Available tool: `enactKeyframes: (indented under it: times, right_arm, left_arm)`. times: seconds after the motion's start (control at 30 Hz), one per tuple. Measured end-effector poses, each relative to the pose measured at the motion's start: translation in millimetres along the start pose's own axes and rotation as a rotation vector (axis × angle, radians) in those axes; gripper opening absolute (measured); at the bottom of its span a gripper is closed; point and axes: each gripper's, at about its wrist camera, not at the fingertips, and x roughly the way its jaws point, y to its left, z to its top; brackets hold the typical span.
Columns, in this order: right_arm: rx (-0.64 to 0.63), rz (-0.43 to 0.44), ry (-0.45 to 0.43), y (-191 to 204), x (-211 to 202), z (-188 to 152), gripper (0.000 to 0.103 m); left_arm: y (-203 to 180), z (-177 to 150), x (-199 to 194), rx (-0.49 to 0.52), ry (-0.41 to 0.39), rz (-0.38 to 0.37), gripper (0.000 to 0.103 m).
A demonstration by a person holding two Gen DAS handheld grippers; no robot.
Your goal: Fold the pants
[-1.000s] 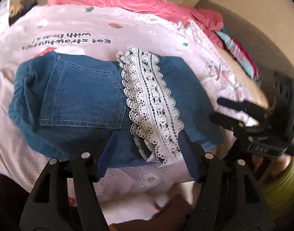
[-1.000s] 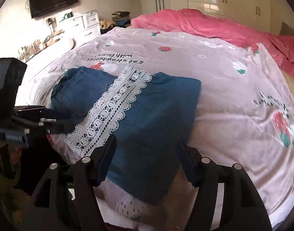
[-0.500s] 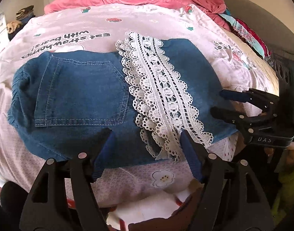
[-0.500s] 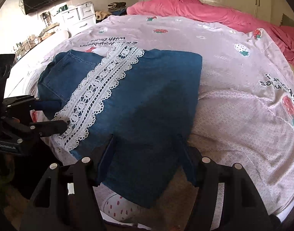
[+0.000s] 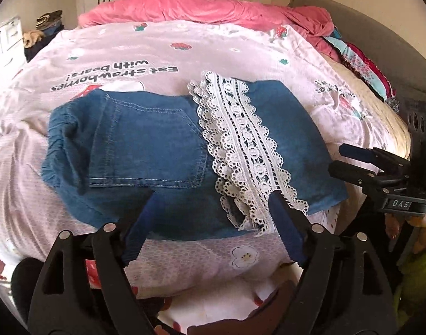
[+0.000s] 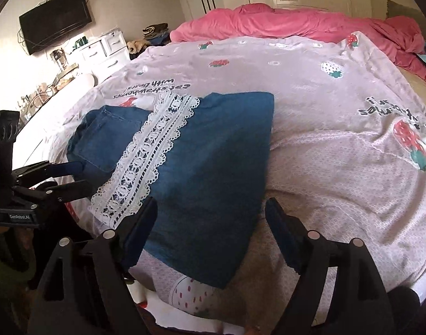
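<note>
"DAS"-marked right tongs [image 5: 338, 157] beside pants [image 5: 162, 150] on "Eat strawberries with bears!" sheet [image 5: 213, 53]

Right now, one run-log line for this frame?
task: fold pants | pants: folded on bedspread | left gripper: opening, empty | right gripper: opening, empty

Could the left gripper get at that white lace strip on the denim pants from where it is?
Probably yes. The left gripper, jaws opening with nothing between them, hangs right over the near end of the lace strip on the denim pants, nothing blocking.
</note>
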Motion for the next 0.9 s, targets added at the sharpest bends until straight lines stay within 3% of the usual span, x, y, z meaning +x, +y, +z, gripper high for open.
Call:
enactKeyframes:
  times: [0.37, 0.47, 0.53, 0.7, 0.9]
  right_arm:
    - [0.016, -0.019, 0.003, 2.3, -6.9, 13.0, 0.081]
    - [0.02, -0.016, 0.015, 6.2, -5.0, 19.3, 0.092]
    - [0.022, -0.01, 0.011, 9.0, -4.6, 23.8, 0.094]
    - [-0.042, -0.005, 0.015, 29.0, 3.0, 48.0, 0.096]
    - [-0.156, 0.027, 0.02, 68.1, 19.8, 85.5, 0.098]
  left_arm:
    - [16.6, -2.9, -15.2, -0.024, -0.033, 0.016, 0.084]
    - [24.5, -4.1, -18.6, -0.04, -0.041, 0.017, 0.085]
    - [30.7, -4.8, -20.9, -0.051, -0.049, 0.026, 0.089]
    - [47.9, -7.3, -24.3, -0.076, -0.063, 0.058, 0.092]
    - [82.7, -13.1, -26.4, -0.176, -0.073, 0.066, 0.093]
